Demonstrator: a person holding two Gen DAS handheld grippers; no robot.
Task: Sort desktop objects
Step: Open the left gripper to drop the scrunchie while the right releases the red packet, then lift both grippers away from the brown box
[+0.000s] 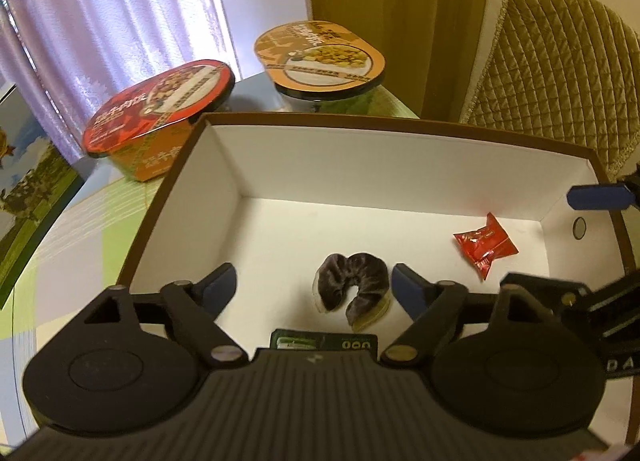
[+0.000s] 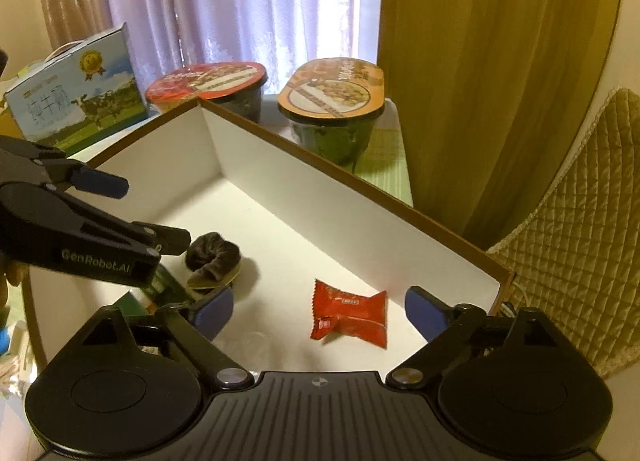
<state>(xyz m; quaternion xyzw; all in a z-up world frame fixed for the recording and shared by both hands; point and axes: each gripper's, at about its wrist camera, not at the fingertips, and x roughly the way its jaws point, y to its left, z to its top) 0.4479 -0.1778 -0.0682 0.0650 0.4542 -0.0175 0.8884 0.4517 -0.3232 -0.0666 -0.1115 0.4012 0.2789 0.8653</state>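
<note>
Both tongs open over box (image 1: 224, 165); right view alone shows milk carton (image 2: 76, 93), left tongs (image 2: 136, 209) beside scrunchie (image 2: 214, 255).

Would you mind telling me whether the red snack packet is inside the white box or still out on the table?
Inside. The red snack packet lies flat on the white floor of the box, enclosed by its walls, apart from the dark scrunchie. Neither gripper is holding it.

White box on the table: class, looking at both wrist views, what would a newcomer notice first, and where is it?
The open white box fills both views; a red snack packet lies on its floor towards the right, a dark velvet scrunchie nearer the middle. Both grippers, left and right, hover open over them. Behind the box stand two lidded instant-meal bowls.
</note>
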